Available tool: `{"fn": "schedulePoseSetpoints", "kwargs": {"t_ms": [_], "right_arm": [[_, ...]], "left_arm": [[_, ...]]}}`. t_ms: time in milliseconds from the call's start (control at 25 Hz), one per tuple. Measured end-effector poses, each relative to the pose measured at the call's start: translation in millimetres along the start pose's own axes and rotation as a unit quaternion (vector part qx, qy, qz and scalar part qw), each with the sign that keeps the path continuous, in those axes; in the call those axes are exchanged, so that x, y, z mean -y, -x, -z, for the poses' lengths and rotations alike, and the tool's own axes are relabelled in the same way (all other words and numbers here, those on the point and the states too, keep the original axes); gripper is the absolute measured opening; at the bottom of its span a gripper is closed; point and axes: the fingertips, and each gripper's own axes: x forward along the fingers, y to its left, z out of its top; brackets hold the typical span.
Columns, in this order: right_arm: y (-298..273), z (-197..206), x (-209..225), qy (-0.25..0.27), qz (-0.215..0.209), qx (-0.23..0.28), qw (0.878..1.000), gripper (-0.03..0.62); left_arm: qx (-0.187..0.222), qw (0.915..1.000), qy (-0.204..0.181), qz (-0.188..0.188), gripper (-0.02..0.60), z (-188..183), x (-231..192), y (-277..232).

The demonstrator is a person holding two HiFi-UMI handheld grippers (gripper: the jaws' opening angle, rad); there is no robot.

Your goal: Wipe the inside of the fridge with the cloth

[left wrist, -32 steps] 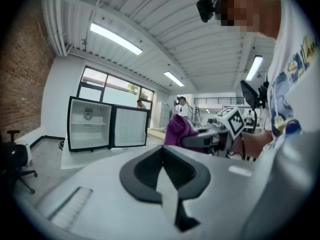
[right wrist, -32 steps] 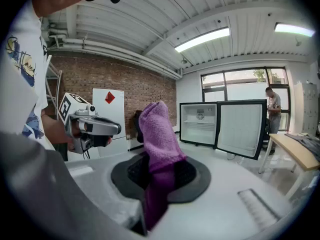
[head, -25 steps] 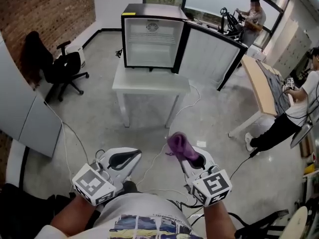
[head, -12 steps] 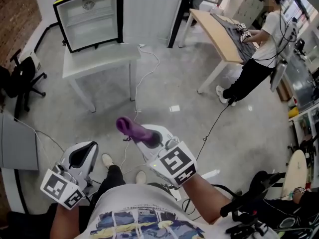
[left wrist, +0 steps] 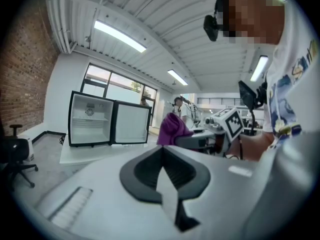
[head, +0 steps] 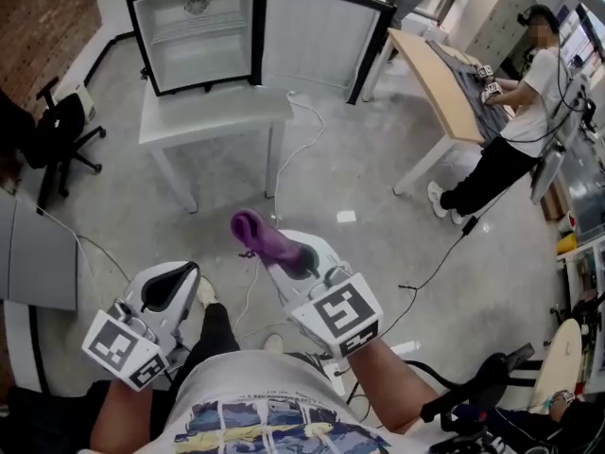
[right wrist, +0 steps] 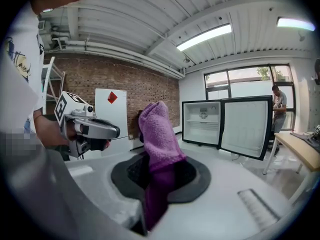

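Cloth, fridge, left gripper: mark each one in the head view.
cloth [head: 263, 238], head view: on the middle of the purple roll.
fridge [head: 196, 38], head view: on the white back wall of its open interior.
left gripper [head: 175, 277], head view: midway between its closed fingertips.

— What's the room like?
— Grey concrete floor [head: 378, 168], brick wall [head: 47, 17] on the left, a black office chair [head: 52, 123] near it.
— Furniture?
— A white table [head: 216, 113], and a long wooden desk [head: 433, 64] to its right. Windows [right wrist: 240, 83], with strip lights [right wrist: 205, 36] overhead.
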Motion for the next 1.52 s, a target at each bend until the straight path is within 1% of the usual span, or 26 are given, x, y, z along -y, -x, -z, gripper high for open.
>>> {"fn": "schedulePoseSetpoints", "kwargs": {"t_ms": [160, 240, 320, 480, 600, 760, 840, 920, 1000, 1080, 1160, 1280, 1360, 1520], "right_arm": [[-25, -9, 28, 0.003, 0.031, 0.002, 1.0, 0.054], [-45, -18, 40, 0.007, 0.049, 0.001, 0.999, 0.054], [-69, -26, 53, 0.007, 0.065, 0.002, 0.998, 0.054], [-123, -45, 81, -0.016, 0.111, 0.011, 0.994, 0.054], [-164, -65, 99, -0.032, 0.149, 0.014, 0.988, 0.054], [-215, -86, 109, -0.028, 0.164, 0.013, 0.986, 0.054], [-234, -92, 116, -0.023, 0.174, 0.012, 0.984, 0.054], [-250, -94, 127, -0.031, 0.181, 0.009, 0.983, 0.054], [-261, -95, 139, -0.036, 0.186, 0.004, 0.982, 0.054], [-271, -99, 158, -0.036, 0.199, 0.008, 0.979, 0.054], [-282, -104, 182, -0.044, 0.214, 0.014, 0.976, 0.054], [-300, -112, 223, -0.052, 0.236, 0.027, 0.97, 0.054], [-313, -121, 253, -0.057, 0.25, 0.037, 0.966, 0.054], [-343, -138, 311, -0.061, 0.27, 0.051, 0.96, 0.054]], "left_arm": [[0.014, 0.9998, -0.005, 0.011, 0.006, -11, -34, -20], [0.019, 0.9996, -0.009, 0.017, 0.006, -20, -59, -26], [0.024, 0.9995, -0.01, 0.016, 0.006, -25, -88, -30], [0.041, 0.999, -0.018, -0.004, 0.006, -41, -155, -30], [0.035, 0.9991, -0.023, 0.004, 0.006, -52, -196, -27], [0.042, 0.9984, -0.03, 0.024, 0.006, -69, -241, -24], [0.048, 0.9981, -0.025, 0.032, 0.006, -79, -260, -28], [0.051, 0.998, -0.017, 0.033, 0.006, -87, -273, -35], [0.054, 0.9978, -0.019, 0.033, 0.006, -87, -283, -40], [0.054, 0.9976, -0.027, 0.033, 0.006, -87, -297, -49], [0.051, 0.9979, -0.026, 0.03, 0.006, -91, -312, -63], [0.039, 0.9988, -0.023, 0.017, 0.006, -100, -332, -83], [0.038, 0.9989, -0.026, 0.011, 0.006, -108, -346, -98], [0.034, 0.9988, -0.032, 0.011, 0.006, -120, -371, -135]]}}
